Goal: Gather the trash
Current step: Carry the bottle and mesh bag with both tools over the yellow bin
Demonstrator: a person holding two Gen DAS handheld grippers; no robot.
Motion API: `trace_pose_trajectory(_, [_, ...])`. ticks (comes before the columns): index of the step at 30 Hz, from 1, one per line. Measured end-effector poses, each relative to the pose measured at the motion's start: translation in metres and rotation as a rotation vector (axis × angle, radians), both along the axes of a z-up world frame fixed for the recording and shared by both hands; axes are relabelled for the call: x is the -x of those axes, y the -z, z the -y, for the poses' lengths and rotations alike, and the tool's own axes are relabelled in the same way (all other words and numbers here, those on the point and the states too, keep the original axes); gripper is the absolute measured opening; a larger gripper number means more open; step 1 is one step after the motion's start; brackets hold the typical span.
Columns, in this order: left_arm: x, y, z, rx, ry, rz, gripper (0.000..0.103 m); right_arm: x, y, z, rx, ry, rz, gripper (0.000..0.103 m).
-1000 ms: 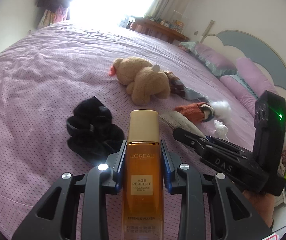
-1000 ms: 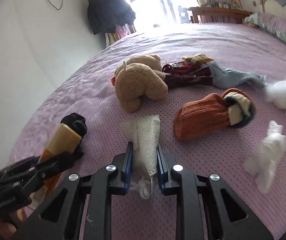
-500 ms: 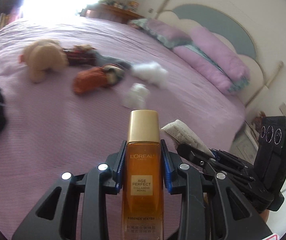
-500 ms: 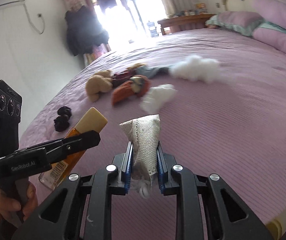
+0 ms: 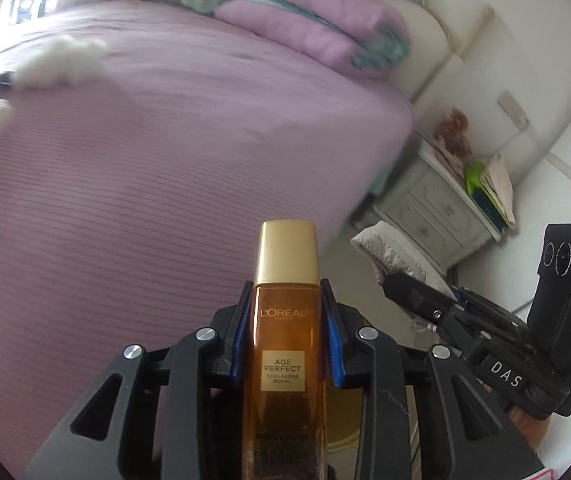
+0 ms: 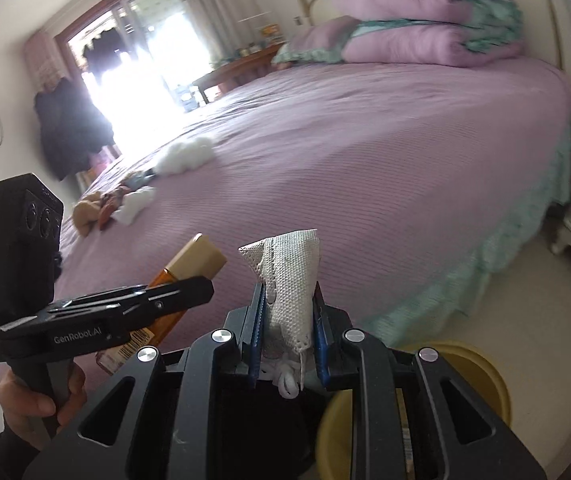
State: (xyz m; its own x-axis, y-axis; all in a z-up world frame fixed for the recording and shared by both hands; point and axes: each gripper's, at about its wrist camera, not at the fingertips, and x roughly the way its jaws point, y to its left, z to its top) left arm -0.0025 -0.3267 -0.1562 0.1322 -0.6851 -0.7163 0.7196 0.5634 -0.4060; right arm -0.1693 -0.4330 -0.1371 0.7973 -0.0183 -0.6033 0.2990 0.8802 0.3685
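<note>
Bottle [image 5: 286, 344]: L'OREAL AGE PERFECT; left hand-held gripper [image 6: 189, 294]: GenRobot.AI

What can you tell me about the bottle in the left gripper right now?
The bottle is a slim amber one, clear-walled, with a matte gold cap. Its front label reads L'OREAL PARIS, AGE PERFECT, Collagene Royal; the right wrist view shows a barcode near its base. The left gripper is shut on its upper body, blue pads pressing both sides, cap pointing forward past the fingertips. It is held in the air off the bed's edge, touching nothing else.
</note>
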Motion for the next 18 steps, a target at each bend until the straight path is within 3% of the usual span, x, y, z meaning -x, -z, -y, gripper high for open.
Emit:
trace_pose_trajectory(5, [0.028,0.032,0.047,-0.062,0.099,-0.053,0.032,0.039,0.028,0.032,-0.029,0.09,-0.049,0.021])
trace_pose_trajectory(13, [0.063,0.101,0.098,-0.201,0.2,-0.16,0.032,0.084,0.101,0.061,-0.123,0.194,-0.184,0.021])
trace_pose_trajectory(18, [0.074,0.133,0.119,-0.316,0.244,-0.162,0.032,0.094,0.136,0.061,-0.18,0.208,-0.245,0.021])
